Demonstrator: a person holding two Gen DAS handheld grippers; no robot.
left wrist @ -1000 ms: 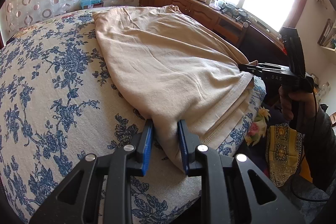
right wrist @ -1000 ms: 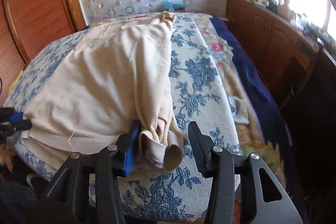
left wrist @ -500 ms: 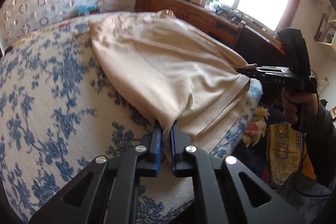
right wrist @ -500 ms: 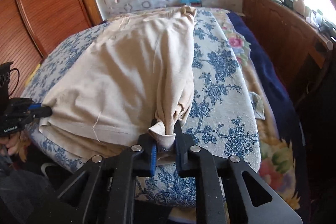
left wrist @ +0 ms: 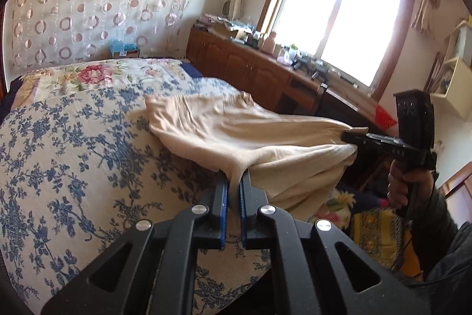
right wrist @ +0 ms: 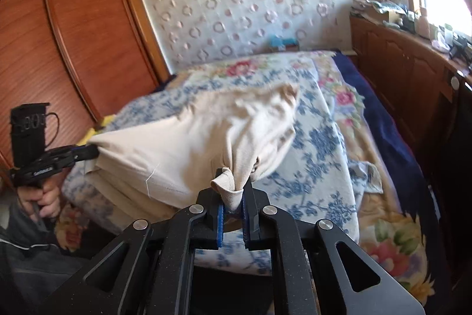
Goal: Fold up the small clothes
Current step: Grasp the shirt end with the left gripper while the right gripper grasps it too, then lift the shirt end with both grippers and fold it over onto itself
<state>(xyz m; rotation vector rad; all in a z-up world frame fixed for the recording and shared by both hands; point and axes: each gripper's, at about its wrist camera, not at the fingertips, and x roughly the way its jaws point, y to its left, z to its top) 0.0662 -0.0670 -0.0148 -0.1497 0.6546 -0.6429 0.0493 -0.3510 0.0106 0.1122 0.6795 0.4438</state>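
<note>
Beige garment (left wrist: 236,132) hanging stretched between two tools above the near end of a bed (left wrist: 73,152) covered in a blue-flowered spread. Left tool (left wrist: 233,191) is clenching one near corner of the cloth, its blue pads (left wrist: 224,205) pressing together on the fabric. Right tool (right wrist: 233,197) is gripping the opposite near corner, a bunched, hemmed fold (right wrist: 225,185) sticking up from between its jaws, which have just been closing on it. Each tool is appearing in the other's view: the right one (left wrist: 351,136) held by a hand (left wrist: 404,185) at the right edge, the left one (right wrist: 88,152) held by a hand (right wrist: 44,197) at the left edge. The garment's far part is lying on the bed, the near edge lifted off it. A wooden wardrobe (right wrist: 59,49) is standing beside the bed, a cabinet (left wrist: 250,70) under the window (left wrist: 339,14).
</note>
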